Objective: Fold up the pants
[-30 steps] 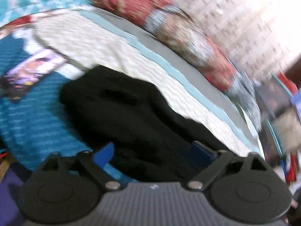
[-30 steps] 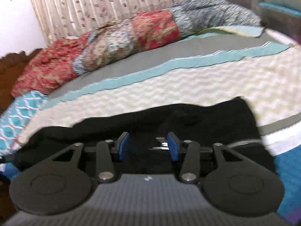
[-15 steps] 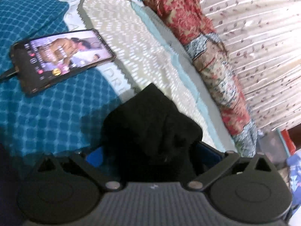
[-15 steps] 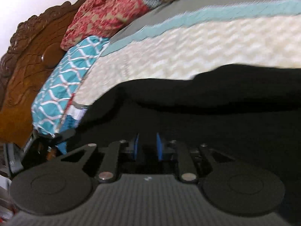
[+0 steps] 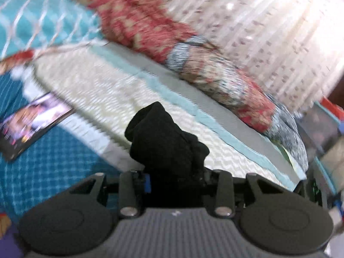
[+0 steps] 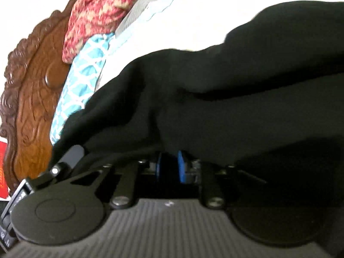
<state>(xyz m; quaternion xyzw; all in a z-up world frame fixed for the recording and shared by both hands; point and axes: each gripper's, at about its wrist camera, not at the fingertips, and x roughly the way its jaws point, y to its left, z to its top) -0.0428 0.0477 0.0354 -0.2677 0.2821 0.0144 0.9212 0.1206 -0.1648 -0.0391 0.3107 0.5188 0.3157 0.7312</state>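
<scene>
- The left gripper (image 5: 175, 181) tilts downward toward the bed, reaching in from 6 o'clock in its own view. Its jaws have just been closing and now clamp a bunched wad of the black pants (image 5: 165, 148), which fills the gap between them.
- Only one blue pad (image 5: 147, 182) shows at the left jaw; the other is buried in cloth.
- That wad stands up from the jaws toward 12 o'clock as a soft, lumpy, matte mound with rounded folds.
- The right gripper (image 6: 168, 169) also slopes downward, low over the cloth. Its jaws have just been closing; the blue pads (image 6: 181, 168) stand close together with dark fabric between them, though the shadow there makes the contact hard to read; it looks like a grip on the pants.
- In the right view the pants (image 6: 215, 99) spread from 9 o'clock to 3 o'clock as a broad dark sheet with long, shallow ridges.
- The bedspread (image 5: 90, 90) under them is cream with a woven zigzag texture, edged by a pale blue band and a grey strip.
- A patterned red quilt (image 5: 150, 21) lies rolled at 12 to 2 o'clock in the left view.
- A phone (image 5: 32, 124) with a lit screen lies flat at 9 o'clock on a teal checked cover (image 5: 49, 161).
- A carved brown wooden headboard (image 6: 32, 99) stands at 9 o'clock in the right view, beside a teal lattice-print pillow (image 6: 81, 79).
</scene>
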